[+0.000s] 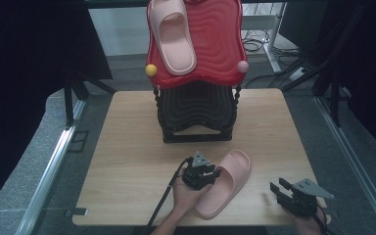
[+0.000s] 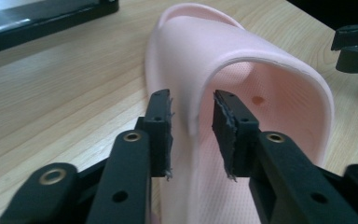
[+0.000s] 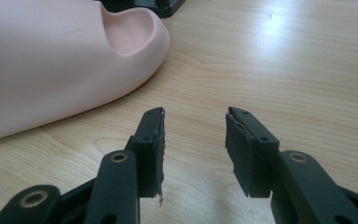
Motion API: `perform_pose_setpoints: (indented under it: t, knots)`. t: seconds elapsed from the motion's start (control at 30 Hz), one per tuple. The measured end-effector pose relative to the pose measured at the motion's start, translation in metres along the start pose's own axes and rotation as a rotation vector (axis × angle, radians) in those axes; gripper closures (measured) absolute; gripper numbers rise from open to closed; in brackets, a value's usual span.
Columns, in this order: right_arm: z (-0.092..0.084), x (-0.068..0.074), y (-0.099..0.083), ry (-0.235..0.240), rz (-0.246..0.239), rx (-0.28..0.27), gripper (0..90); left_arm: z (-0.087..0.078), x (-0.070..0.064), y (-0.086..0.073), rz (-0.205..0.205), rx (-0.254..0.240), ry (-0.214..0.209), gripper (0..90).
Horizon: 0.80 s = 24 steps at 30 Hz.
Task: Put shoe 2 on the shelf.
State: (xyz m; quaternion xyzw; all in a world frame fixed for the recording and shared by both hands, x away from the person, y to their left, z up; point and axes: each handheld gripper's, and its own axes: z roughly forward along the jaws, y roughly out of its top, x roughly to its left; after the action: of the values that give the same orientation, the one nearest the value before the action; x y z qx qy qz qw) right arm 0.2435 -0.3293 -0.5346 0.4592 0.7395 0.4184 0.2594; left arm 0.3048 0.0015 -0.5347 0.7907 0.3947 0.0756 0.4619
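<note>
Left tool straddled the slipper's side wall, pads not yet pressing, for lifting; right tool idled apart over the bench.

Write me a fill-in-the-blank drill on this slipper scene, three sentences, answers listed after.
1. The left hand-held gripper has its jaws on either side of the side wall of the pink ____ lying on the table.
2. The second slipper rests on the ____ tray atop the black rack.
3. Between the jaws of the right hand-held gripper there is only bare ____.

Missing words: slipper; red; table
</note>
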Motion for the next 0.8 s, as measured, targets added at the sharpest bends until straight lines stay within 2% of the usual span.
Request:
perform_pose_setpoints:
  t: [0.2, 0.3, 0.5, 0.67, 0.8]
  knots:
    - [0.001, -0.002, 0.000, -0.003, 0.010, 0.009, 56.6, 0.008, -0.001, 0.001, -0.013, 0.008, 0.035, 78.4]
    - [0.001, -0.003, 0.000, -0.004, 0.013, 0.013, 56.0, 0.008, -0.002, -0.001, -0.011, -0.016, 0.058, 81.8]
    - [0.001, -0.003, 0.001, -0.010, 0.018, 0.016, 55.1, 0.004, -0.002, -0.003, -0.015, -0.044, 0.063, 84.0]
    - [0.002, -0.005, 0.000, -0.013, 0.021, 0.020, 54.7, -0.008, 0.000, -0.006, -0.017, -0.097, 0.057, 85.2]
    - [0.001, -0.005, 0.000, -0.016, 0.024, 0.017, 54.6, -0.023, 0.004, -0.011, -0.045, -0.162, 0.051, 85.3]
